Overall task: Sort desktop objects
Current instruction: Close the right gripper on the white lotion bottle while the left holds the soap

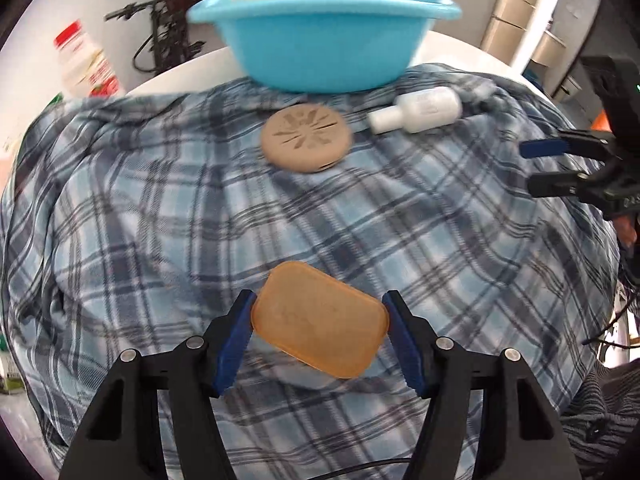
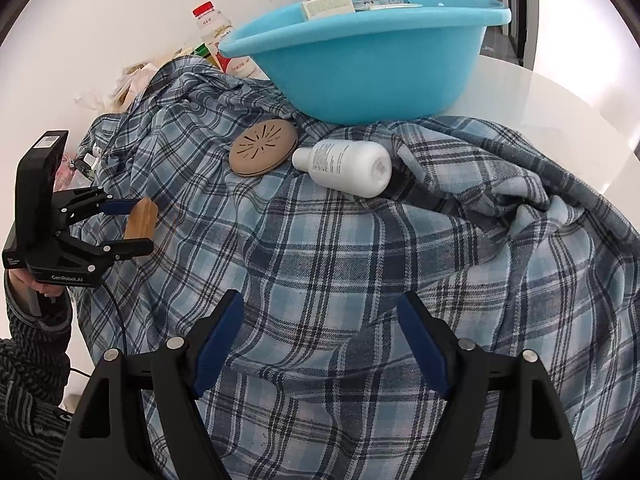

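My left gripper (image 1: 320, 300) is shut on an orange rounded-rectangular box (image 1: 320, 320), its blue pads pressing both short ends. In the right wrist view the left gripper (image 2: 142, 226) holds that box (image 2: 140, 216) on edge, just above the plaid cloth (image 2: 320, 240). My right gripper (image 2: 320, 300) stands open over the cloth with nothing between its fingers; it also shows at the right edge of the left wrist view (image 1: 528, 167). A tan round slotted disc (image 1: 307, 138) (image 2: 264, 148) and a white bottle on its side (image 1: 418, 114) (image 2: 346, 166) lie on the cloth before a blue basin (image 1: 320, 56) (image 2: 360, 60).
The basin holds packets and stands at the far edge of the cloth on a white table (image 2: 560, 112). A red-capped drink bottle (image 2: 212, 24) and bags stand behind the cloth at the left. A person's hand and striped sleeve (image 2: 36, 340) hold the left gripper.
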The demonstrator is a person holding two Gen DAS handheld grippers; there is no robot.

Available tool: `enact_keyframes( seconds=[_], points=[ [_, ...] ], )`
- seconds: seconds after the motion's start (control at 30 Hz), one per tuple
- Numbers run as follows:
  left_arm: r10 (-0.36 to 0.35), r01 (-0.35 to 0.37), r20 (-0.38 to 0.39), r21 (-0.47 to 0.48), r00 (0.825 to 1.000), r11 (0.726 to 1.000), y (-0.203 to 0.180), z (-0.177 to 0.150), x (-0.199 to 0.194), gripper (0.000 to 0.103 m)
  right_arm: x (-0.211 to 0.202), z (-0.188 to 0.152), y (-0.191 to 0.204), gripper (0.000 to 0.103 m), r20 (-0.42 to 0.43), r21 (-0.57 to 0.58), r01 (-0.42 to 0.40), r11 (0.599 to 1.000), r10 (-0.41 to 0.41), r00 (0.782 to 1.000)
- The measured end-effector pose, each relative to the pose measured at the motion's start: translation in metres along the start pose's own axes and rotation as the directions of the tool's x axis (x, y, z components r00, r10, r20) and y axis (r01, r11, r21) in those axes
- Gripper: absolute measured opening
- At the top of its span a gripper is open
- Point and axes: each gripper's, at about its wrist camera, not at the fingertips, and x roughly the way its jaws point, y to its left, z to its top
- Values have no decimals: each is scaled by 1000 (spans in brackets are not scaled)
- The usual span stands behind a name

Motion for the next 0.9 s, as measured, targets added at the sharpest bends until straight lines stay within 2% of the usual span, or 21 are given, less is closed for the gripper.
enact_keyframes(
  seconds=[0.17, 0.37, 0.6, 0.77, 0.9],
  points=[
    [-32, 32, 1, 31, 999, 999, -18, 19, 11, 67, -3, -1, 1, 78, 9, -1, 8, 1000, -8, 1000],
    [-36, 36, 0, 11, 999, 999, -22, 29, 13, 67, -13, -2, 1, 78, 49, -9, 57, 998, -56, 997],
    [-30, 30, -6, -24, 1000, 999, -20, 32, 24, 67, -10, 13, 8, 78, 119, -55, 174, 983, -167, 979],
    [-31, 31, -2, -33, 1000, 999, -23, 31, 32, 67, 8, 30, 16, 78, 128, -47, 155, 987, -148, 981],
    [-25, 25, 4, -35, 1000, 999, -23, 31, 31, 67, 24, 41, 21, 78, 136, -70, 180, 981, -169, 976]
  ],
)
